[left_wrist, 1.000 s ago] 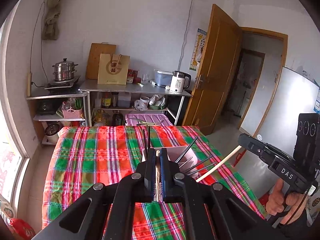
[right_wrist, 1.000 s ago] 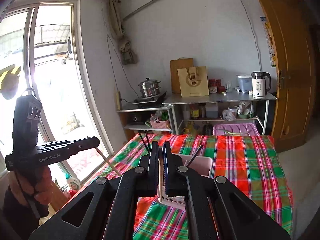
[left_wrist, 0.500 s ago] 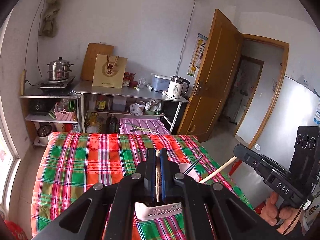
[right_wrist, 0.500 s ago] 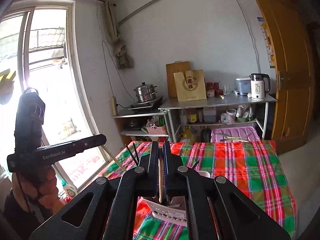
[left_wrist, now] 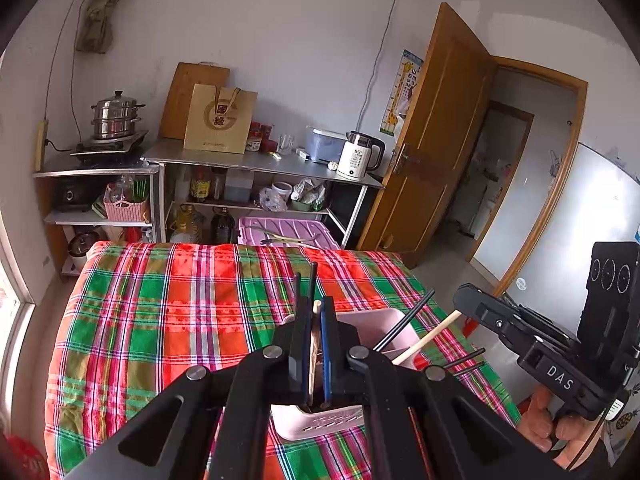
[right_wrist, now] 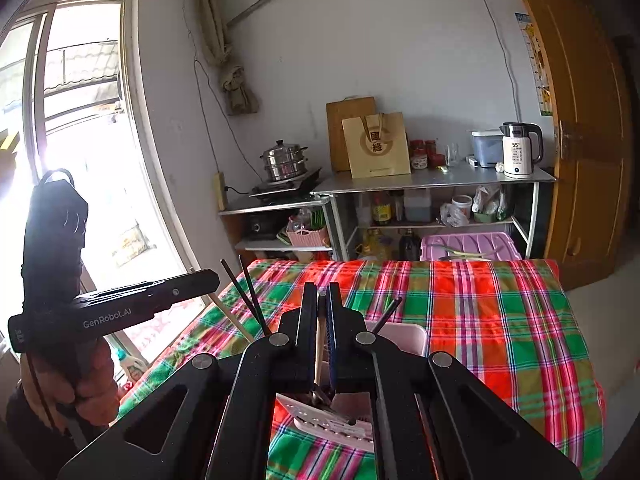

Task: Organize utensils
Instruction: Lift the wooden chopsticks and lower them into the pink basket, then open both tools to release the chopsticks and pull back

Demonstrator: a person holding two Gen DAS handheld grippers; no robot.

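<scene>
Left view first: left gripper [left_wrist: 315, 312] clamps a pale wooden chopstick [left_wrist: 316, 334] over a pink perforated plastic holder [left_wrist: 320, 424] on plaid cloth [left_wrist: 160, 320]; "DAS" on right gripper body. Right view: right gripper [right_wrist: 321, 300] pinches a wooden chopstick [right_wrist: 319, 356] above holder; "GenRobot.AI" on left gripper, kettle [right_wrist: 520, 150] reads "55".

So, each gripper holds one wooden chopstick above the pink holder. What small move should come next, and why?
Probably lower the left gripper and right gripper a little more: each wooden chopstick points down toward the pink holder, but neither is clearly seated.
</scene>
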